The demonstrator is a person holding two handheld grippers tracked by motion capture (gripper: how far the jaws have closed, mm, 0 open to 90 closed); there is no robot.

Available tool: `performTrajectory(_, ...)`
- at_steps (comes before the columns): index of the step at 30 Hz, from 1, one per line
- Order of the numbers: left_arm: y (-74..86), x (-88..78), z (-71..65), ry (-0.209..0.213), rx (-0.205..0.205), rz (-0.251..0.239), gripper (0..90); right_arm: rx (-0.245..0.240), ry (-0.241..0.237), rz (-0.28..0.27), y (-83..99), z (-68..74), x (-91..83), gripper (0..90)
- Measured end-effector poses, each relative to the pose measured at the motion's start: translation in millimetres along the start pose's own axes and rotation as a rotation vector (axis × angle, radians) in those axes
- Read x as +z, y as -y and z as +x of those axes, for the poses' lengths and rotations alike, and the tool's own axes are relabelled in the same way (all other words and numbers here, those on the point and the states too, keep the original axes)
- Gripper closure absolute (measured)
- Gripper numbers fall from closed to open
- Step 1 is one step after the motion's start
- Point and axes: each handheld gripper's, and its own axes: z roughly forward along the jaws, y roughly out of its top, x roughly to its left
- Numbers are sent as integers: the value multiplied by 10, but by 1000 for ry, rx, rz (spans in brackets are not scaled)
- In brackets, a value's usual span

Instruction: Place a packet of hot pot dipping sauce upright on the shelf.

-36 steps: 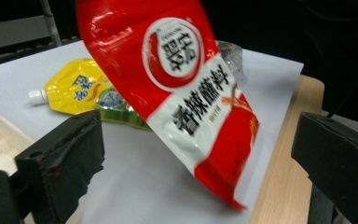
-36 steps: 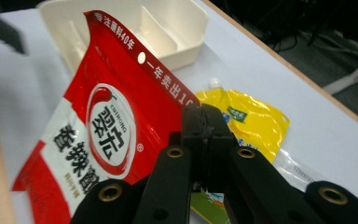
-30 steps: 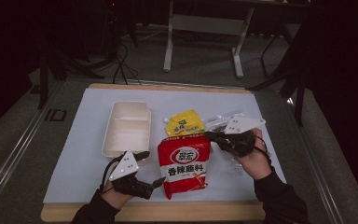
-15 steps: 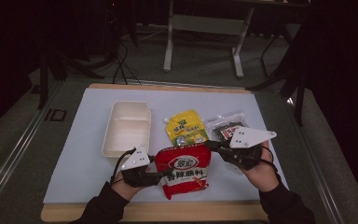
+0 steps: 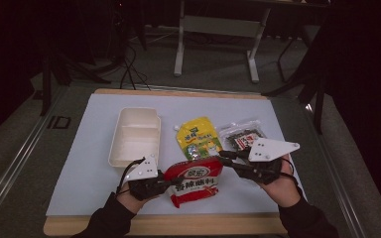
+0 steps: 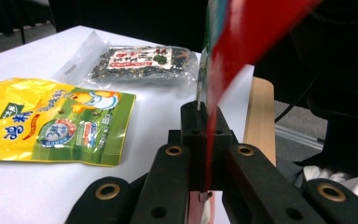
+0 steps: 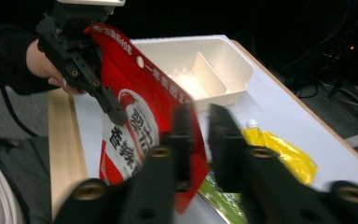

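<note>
I am holding a red seasoning pouch (image 5: 194, 181) lifted off the near middle of the white table mat (image 5: 79, 183), just in front of a yellow sauce pouch (image 5: 198, 139). A second ago it was lying flat there with my left gripper (image 5: 171, 182) open beside it and my right gripper (image 5: 223, 157) over at the clear bag of dried seaweed (image 5: 242, 135); now both grippers are meeting at the red pouch. My left gripper's jaws have just been closing and are now pressed together on the pouch's left edge, pinching the thin film. My right gripper's jaws have just been opening a little; they are standing slightly apart with the pouch's upper right corner between them, and I cannot tell whether the pads are pressing on it. The high view is showing the pouch face up between my two hands, its long axis running from me toward the far side, its printed top away from me. My left gripper view (image 6: 200, 140) is showing what that view cannot: the film running edge-on through the closed jaws and rising up and to the right. My right gripper view (image 7: 198, 126) is showing the pouch tilted, with the white divided tray (image 7: 223, 70) behind it and my left hand (image 7: 42, 63) beyond.
</note>
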Motion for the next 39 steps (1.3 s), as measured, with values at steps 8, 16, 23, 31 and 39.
performTrajectory(8,-117,-68,-30,17,12,-24,900,36,-82,16,143,-2,197,515)
performTrajectory(16,-233,-97,-74,24,19,-52,900,30,-213,84,234,68,426,659)
performTrajectory(23,-259,-86,-43,34,17,-34,900,-7,-262,142,211,86,475,898)
performTrajectory(31,-233,-215,10,-41,0,-54,629,-16,-231,133,89,-14,420,899)
performTrajectory(39,-82,-340,33,-126,-53,-78,261,24,-159,76,-82,-304,324,900)
